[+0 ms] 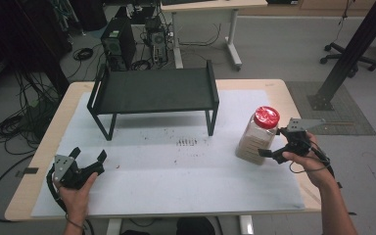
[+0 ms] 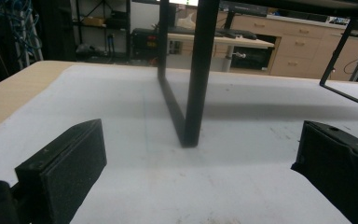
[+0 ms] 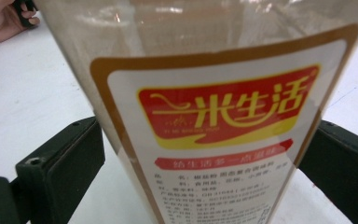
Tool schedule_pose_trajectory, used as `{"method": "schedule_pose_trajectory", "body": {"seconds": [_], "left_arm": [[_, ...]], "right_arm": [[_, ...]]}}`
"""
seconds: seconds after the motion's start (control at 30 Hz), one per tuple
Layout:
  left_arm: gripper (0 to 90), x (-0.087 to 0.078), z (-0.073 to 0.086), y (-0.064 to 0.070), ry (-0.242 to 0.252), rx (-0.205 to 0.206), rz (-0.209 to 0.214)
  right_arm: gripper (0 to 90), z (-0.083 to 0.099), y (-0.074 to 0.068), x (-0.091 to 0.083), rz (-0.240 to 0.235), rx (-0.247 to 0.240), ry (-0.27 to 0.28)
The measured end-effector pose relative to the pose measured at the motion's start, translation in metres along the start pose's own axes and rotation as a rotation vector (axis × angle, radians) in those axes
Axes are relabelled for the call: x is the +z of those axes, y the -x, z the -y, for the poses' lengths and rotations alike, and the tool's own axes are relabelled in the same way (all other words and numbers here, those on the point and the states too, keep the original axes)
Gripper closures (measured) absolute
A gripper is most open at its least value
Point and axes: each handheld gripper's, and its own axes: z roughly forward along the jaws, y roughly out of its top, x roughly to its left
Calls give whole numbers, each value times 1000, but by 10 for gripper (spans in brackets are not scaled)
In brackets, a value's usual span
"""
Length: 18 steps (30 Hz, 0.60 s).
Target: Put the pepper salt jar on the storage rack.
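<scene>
Right gripper view puts the jar (image 3: pixel 214 116) between my right gripper (image 3: pixel 200 172) jaws, which stand wide on either side of it; I cannot tell if they touch it. The jar (red lid) stands upright on the white mat (image 1: pixel 176 171). My left gripper (image 1: pixel 89 157) gapes empty, the black rack (image 1: pixel 152 90) ahead of it

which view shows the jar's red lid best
The high view: the jar stands whole on the white mat with its red lid plain on top. The right gripper view shows its label and clear wall up close. The left gripper view faces the black rack's leg.
</scene>
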Motion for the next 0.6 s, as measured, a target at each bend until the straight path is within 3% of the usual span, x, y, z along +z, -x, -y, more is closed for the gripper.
{"method": "schedule_pose_trajectory", "body": {"seconds": [0.6], "left_arm": [[20, 1, 0, 0, -3, 0, 4]], "right_arm": [[20, -5, 0, 11, -11, -6, 20]]}}
